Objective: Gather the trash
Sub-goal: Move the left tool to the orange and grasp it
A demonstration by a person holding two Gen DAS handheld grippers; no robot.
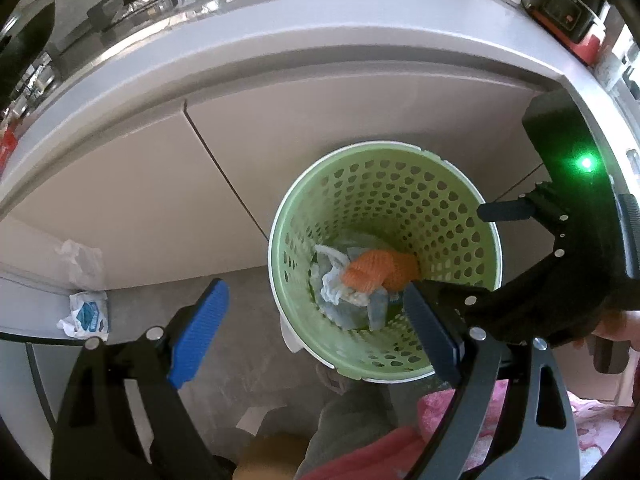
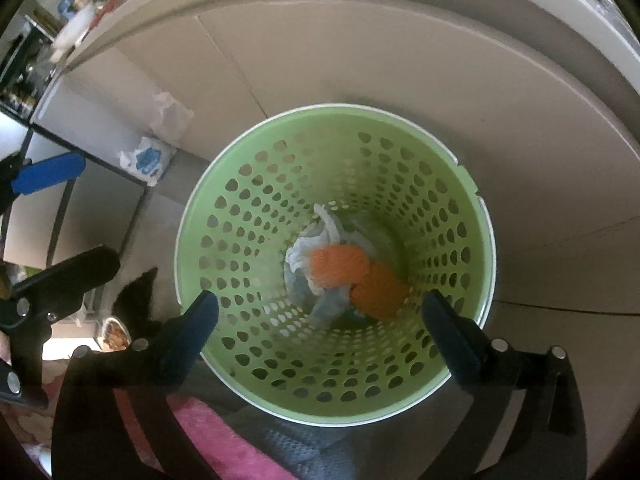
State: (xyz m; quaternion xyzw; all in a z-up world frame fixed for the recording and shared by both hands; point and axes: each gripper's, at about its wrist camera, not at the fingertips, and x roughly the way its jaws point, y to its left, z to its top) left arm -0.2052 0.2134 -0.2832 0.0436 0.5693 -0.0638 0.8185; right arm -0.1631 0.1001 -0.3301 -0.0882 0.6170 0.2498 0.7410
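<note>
A light green perforated waste basket [image 1: 452, 216] stands on the floor against the kitchen cabinet; it also shows in the right wrist view [image 2: 248, 216]. Inside lie orange netting [image 1: 372, 274] [image 2: 340, 266] and crumpled white and bluish wrappers [image 1: 332, 288] [image 2: 308, 248]. My left gripper [image 1: 316, 332] is open and empty, above the basket's left rim. My right gripper [image 2: 320, 328] is open and empty, straight over the basket's mouth; it also shows in the left wrist view [image 1: 460, 260].
A white and blue plastic bag [image 1: 86, 314] [image 2: 148, 158] lies on the floor by the cabinet, left of the basket, with a crumpled white bag [image 1: 82, 260] [image 2: 170, 114] behind it. The worktop edge [image 1: 280, 44] overhangs above. Pink cloth [image 2: 224, 436] is at the bottom.
</note>
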